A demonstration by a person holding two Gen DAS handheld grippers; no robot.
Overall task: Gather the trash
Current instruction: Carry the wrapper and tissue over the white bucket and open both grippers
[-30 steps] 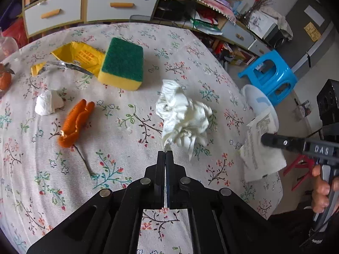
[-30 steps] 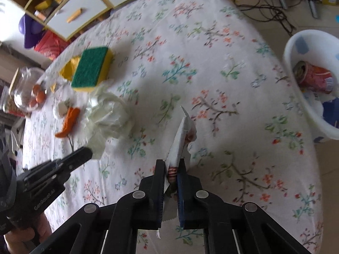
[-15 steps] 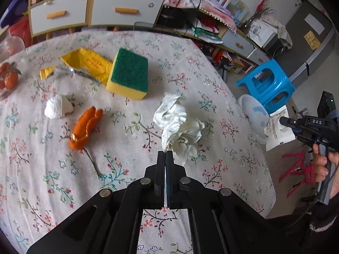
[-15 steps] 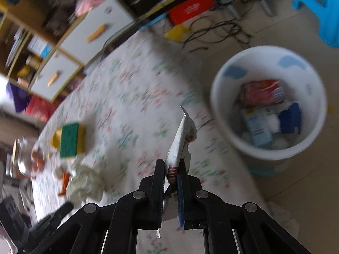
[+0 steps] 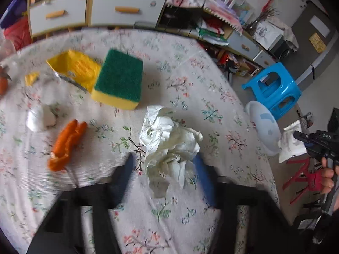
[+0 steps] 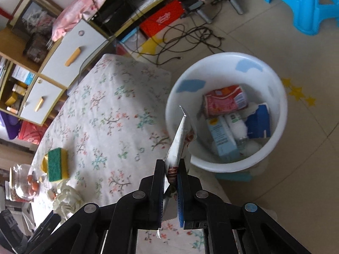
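Left gripper (image 5: 164,165) newly parted around tissue (image 5: 169,146)

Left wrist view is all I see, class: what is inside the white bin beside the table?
Observer: The white bin holds a red packet, a light-blue carton and a torn dark-blue pack.
Operator: Is the right gripper's wrapper gripped firmly?
Observer: Yes, the right gripper is shut on the wrapper, whose tip points at the bin's near rim.
Operator: Anything near the sponge?
Observer: A glass jar of small orange-red fruit stands near the sponge.
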